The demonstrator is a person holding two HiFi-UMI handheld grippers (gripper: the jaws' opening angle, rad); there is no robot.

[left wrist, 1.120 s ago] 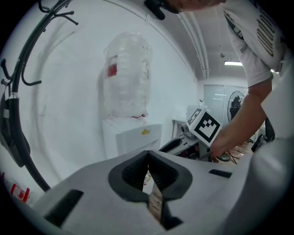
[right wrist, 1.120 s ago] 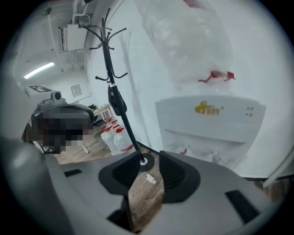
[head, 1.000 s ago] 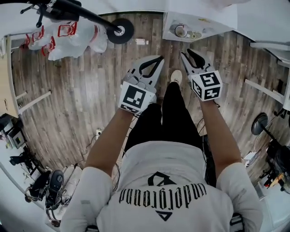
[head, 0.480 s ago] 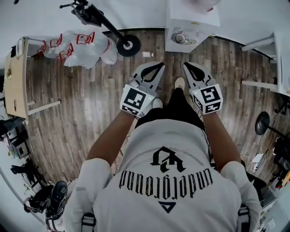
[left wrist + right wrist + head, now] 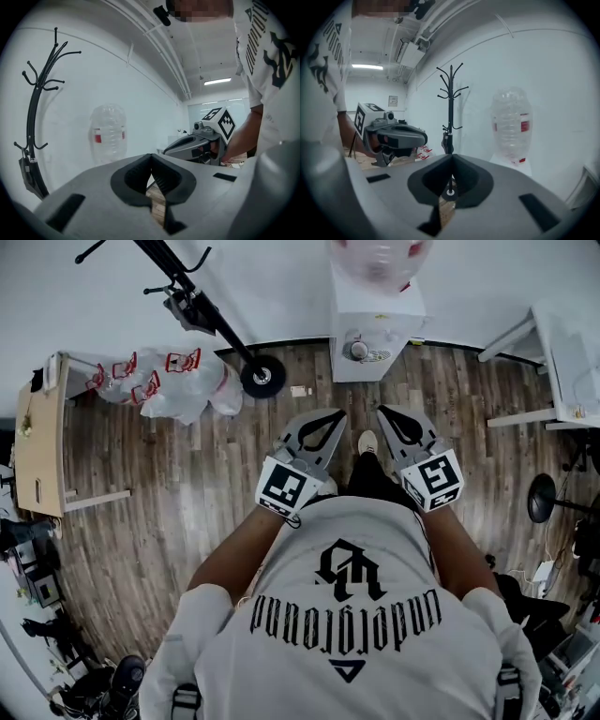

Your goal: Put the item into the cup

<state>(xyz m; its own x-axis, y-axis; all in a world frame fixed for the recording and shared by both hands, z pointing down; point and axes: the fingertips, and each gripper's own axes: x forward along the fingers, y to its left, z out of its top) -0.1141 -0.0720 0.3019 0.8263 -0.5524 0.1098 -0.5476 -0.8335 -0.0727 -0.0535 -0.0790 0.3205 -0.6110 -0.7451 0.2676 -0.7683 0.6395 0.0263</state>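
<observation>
No cup or item shows that I can name with certainty. In the head view both grippers are held side by side at waist height over the wooden floor, pointing toward a white cabinet [image 5: 375,320]. My left gripper [image 5: 336,412] is shut and empty; its own view shows the jaws meeting with nothing between them [image 5: 151,156]. My right gripper [image 5: 382,410] has just been closing and is shut and empty too [image 5: 452,157]. Each gripper view shows the other gripper beside it, the right gripper [image 5: 197,145] and the left gripper [image 5: 393,136].
A large clear water bottle [image 5: 108,133] stands on the cabinet, with small round things [image 5: 357,350] on a lower ledge. A black coat rack [image 5: 450,108] stands by the white wall. A scooter [image 5: 211,320], white bags [image 5: 173,385], a wooden table [image 5: 37,456] and a white desk [image 5: 562,352] ring the floor.
Both grippers have risen away from the floor together. The head view has swung up, bringing the cabinet, bottle and wall into sight. The right jaws have narrowed to shut.
</observation>
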